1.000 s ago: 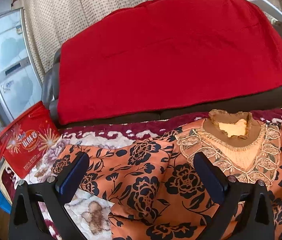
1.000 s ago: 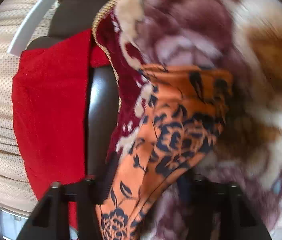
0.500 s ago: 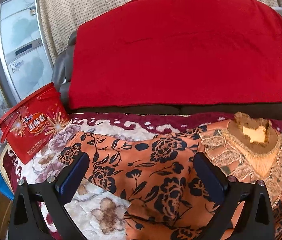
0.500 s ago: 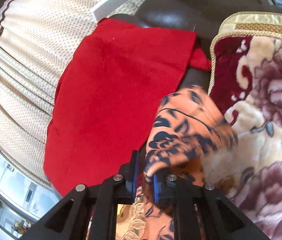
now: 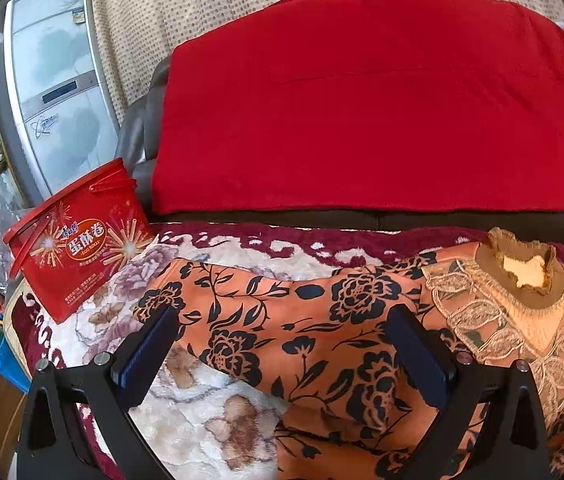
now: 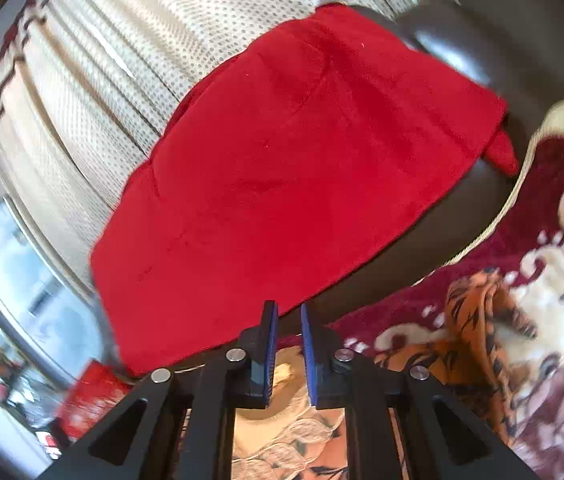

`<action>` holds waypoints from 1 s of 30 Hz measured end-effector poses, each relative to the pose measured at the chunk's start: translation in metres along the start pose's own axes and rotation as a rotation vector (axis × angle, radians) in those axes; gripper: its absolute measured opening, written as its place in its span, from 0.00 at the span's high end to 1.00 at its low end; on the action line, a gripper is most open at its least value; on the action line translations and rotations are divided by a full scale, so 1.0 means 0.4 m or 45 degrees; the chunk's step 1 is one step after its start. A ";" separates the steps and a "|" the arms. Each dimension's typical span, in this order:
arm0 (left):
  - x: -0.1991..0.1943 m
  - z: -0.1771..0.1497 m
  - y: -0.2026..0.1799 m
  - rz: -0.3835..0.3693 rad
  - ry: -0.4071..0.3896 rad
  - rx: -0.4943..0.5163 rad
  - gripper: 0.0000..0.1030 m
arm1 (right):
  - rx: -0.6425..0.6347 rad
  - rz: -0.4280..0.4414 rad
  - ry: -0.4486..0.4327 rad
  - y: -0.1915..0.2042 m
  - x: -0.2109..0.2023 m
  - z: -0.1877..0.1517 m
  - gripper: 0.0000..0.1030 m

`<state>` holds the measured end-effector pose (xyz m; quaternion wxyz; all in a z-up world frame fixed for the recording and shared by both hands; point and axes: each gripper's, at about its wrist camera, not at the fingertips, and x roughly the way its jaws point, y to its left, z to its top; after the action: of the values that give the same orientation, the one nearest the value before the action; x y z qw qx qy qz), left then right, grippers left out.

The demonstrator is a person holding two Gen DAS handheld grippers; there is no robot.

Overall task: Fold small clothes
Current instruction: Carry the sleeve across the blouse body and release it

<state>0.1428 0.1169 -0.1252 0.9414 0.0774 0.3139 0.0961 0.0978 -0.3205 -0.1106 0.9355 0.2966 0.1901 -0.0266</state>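
Observation:
An orange top with black flowers (image 5: 362, 300) lies spread on a flowered plush blanket (image 5: 210, 420). Its lace neckline (image 5: 522, 276) is at the right. My left gripper (image 5: 282, 320) hovers open just above the top's left sleeve, one finger on either side of it and nothing pinched. In the right wrist view my right gripper (image 6: 288, 308) is raised and shut, with only a slit between the pads and no cloth showing there. The other sleeve (image 6: 478, 312) stands bunched on the blanket to its right. The lace front (image 6: 282, 440) shows below the fingers.
A red cloth (image 5: 362, 100) drapes the dark sofa back (image 5: 402, 220) behind the blanket. A red snack box (image 5: 82, 248) stands at the blanket's left end, with a silver appliance (image 5: 54, 92) and a dotted curtain (image 5: 202, 0) beyond it.
My right gripper closed on the orange sleeve, lifted and rolled; now the sleeve is out of the pads and sits to its right. The left gripper drifted left, still open.

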 end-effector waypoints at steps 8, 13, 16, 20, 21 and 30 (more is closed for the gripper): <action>0.011 -0.002 -0.013 -0.074 0.037 0.025 0.00 | 0.184 -0.184 0.133 -0.178 -0.047 -0.002 0.23; -0.002 0.000 -0.017 -0.074 0.015 0.036 0.00 | 0.154 -0.137 0.328 -0.230 -0.134 -0.071 0.23; -0.014 -0.005 -0.019 -0.093 0.010 0.033 0.00 | 0.170 -0.009 0.399 -0.265 -0.196 -0.155 0.23; -0.035 -0.011 -0.034 -0.119 -0.005 0.053 0.00 | 0.187 0.077 0.519 -0.311 -0.199 -0.269 0.19; -0.040 -0.013 -0.039 -0.128 -0.010 0.062 0.00 | 0.175 0.102 0.538 -0.314 -0.190 -0.288 0.18; -0.040 -0.034 -0.053 -0.116 -0.002 0.132 0.00 | 0.090 0.225 0.579 -0.261 -0.191 -0.373 0.85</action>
<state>0.1250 0.0939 -0.1312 0.9397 0.1119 0.3211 0.0367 -0.0406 -0.3269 -0.2511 0.8564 0.3428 0.3681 0.1164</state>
